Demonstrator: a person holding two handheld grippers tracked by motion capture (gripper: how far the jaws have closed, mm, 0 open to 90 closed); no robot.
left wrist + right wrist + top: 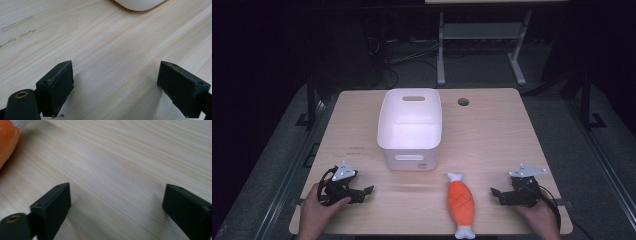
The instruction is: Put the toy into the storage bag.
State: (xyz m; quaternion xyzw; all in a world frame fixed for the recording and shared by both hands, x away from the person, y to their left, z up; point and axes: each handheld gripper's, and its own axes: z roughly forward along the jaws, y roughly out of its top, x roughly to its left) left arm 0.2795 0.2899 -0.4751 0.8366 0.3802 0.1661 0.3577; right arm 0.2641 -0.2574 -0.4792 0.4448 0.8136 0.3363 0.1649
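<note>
Orange toy (460,202) near right hand-held gripper (497,194); unlabelled.

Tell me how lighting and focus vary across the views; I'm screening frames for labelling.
High view: table lit, surroundings nearly black. Left gripper view: wood grain sharp, bin washed out. Right gripper view: jaws soft, toy blurred at the edge.

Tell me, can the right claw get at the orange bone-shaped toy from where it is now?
Probably yes. The right claw sits open on the table just beside the orange toy, with bare wood between them. The white bin stands farther back, out of the way.
</note>
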